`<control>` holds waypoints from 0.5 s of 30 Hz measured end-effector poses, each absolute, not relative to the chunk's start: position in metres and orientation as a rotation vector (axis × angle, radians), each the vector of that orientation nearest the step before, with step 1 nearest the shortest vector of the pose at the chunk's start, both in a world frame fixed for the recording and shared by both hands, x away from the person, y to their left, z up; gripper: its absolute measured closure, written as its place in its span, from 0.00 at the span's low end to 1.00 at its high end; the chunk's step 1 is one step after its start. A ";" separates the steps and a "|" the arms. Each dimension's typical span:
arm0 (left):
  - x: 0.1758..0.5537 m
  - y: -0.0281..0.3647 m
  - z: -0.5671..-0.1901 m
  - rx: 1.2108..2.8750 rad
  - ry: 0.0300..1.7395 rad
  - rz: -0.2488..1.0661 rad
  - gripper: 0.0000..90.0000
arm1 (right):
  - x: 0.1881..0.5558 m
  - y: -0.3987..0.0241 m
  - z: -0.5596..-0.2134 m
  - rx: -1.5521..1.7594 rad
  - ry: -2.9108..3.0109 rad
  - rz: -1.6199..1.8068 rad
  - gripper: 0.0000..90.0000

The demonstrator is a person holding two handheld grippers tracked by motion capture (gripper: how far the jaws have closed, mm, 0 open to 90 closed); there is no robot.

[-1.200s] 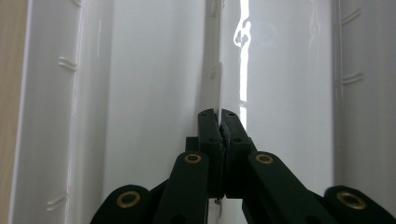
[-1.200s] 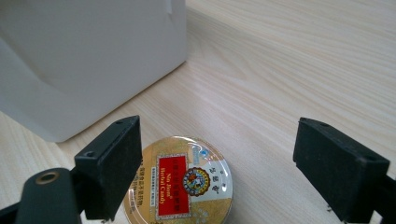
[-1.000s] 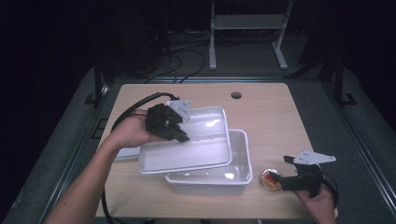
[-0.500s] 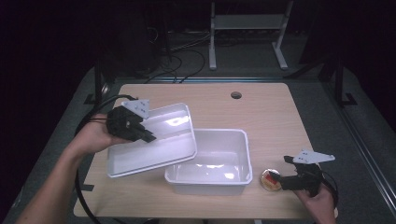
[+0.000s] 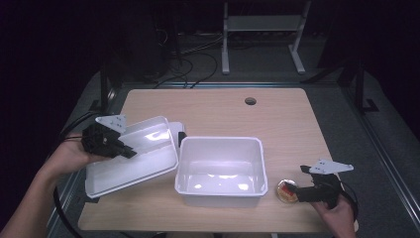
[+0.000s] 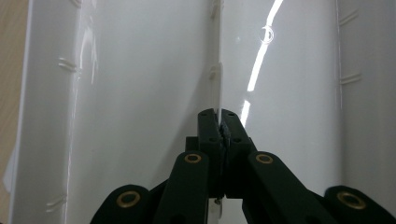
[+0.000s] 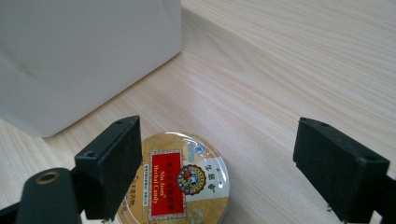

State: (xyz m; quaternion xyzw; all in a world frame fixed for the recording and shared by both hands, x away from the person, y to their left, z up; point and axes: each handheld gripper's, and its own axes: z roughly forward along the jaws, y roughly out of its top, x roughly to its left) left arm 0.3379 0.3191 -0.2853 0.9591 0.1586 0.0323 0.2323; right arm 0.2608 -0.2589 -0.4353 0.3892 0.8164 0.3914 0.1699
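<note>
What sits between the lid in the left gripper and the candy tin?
The open white bin, seen in the high view: lid on its left, candy tin on its right.

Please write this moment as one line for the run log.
left gripper: shut on lid, held left of bin | right gripper: open around candy tin | bin: uncovered, empty | table: wood

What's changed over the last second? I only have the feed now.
The left gripper, shut on the lid, carried it off the white bin leftward and lower; the bin is now uncovered. The right gripper stayed open by the candy tin; bin and tin unmoved.
</note>
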 end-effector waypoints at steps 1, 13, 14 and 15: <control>0.338 0.322 -0.289 2.638 0.445 0.085 0.99 | 0.261 -0.259 -0.435 1.110 2.319 1.112 0.17; 0.333 0.339 -0.340 2.691 0.486 0.043 0.99 | 0.258 -0.258 -0.435 1.101 2.314 1.103 0.17; 0.333 0.339 -0.340 2.691 0.486 0.043 0.99 | 0.258 -0.258 -0.435 1.101 2.314 1.103 0.17; 0.332 0.338 -0.348 2.708 0.486 0.031 0.99 | 0.258 -0.257 -0.434 1.091 2.319 1.098 0.17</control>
